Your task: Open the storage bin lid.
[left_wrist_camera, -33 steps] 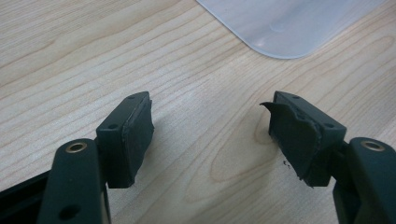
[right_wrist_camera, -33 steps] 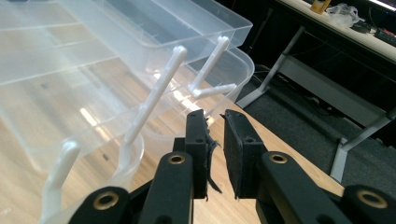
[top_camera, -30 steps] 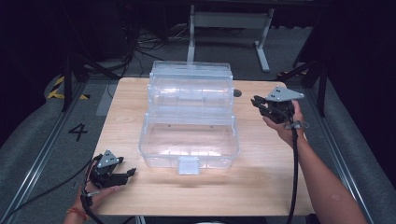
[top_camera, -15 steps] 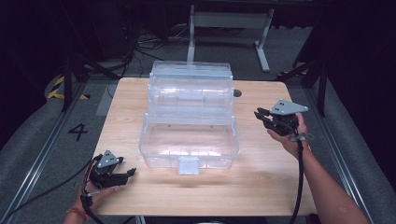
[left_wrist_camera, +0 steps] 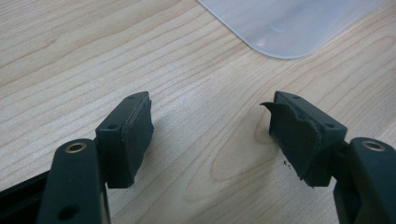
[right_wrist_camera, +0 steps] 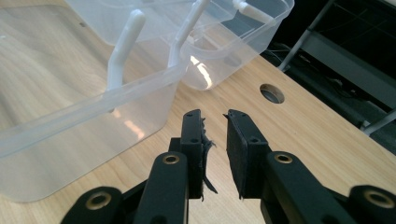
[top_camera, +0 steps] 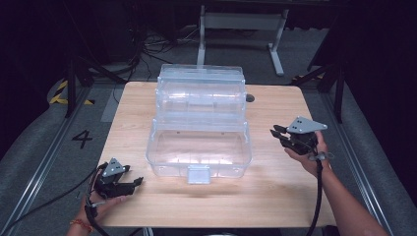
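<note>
A clear plastic box (top_camera: 199, 147) stands open in the middle of the wooden table (top_camera: 275, 196), its upper trays (top_camera: 201, 91) swung back on white arms (right_wrist_camera: 122, 49). My left gripper (top_camera: 137, 183) rests near the table's front left corner, open, with bare wood between its pads (left_wrist_camera: 135, 135). A rounded corner of the box (left_wrist_camera: 289, 23) lies beyond it. My right gripper (top_camera: 275, 132) hovers to the right of the box and points at its side wall (right_wrist_camera: 70, 93). In the right gripper view this gripper (right_wrist_camera: 215, 116) has its jaws a narrow gap apart with nothing between them.
A round cable hole (top_camera: 250, 98) sits in the table behind the box's right end, also seen as the hole (right_wrist_camera: 272, 93) in the right gripper view. A metal stand (top_camera: 241, 19) and cables lie on the dark floor beyond the far edge.
My right gripper has come down and nearer to the person, from beside the upper trays to beside the lower box. The left gripper has not moved.
</note>
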Demonstrator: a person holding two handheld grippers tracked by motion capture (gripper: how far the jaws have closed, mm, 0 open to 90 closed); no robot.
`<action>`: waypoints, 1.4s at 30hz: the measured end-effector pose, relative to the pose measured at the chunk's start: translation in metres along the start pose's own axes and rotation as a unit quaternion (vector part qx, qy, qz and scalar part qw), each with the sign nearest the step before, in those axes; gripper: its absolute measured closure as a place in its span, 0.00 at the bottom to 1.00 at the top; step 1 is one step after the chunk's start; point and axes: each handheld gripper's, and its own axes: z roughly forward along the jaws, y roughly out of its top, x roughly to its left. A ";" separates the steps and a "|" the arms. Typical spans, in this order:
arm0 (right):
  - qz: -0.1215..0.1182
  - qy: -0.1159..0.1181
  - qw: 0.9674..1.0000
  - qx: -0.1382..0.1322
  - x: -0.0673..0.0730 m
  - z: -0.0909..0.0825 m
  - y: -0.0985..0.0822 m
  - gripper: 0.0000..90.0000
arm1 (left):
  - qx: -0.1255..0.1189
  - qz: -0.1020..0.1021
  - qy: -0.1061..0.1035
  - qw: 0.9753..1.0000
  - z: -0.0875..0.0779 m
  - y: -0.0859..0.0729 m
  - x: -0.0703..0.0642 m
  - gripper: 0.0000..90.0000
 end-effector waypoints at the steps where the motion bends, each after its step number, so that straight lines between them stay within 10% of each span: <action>1: -0.001 0.000 1.000 0.000 0.000 0.000 -0.001 0.86 | 0.000 0.000 0.000 1.000 0.000 0.000 0.000 0.34; 42: 0.026 0.008 0.998 0.051 0.005 -0.019 -0.071 0.53 | -0.001 0.000 0.001 1.000 0.000 0.000 0.001 0.34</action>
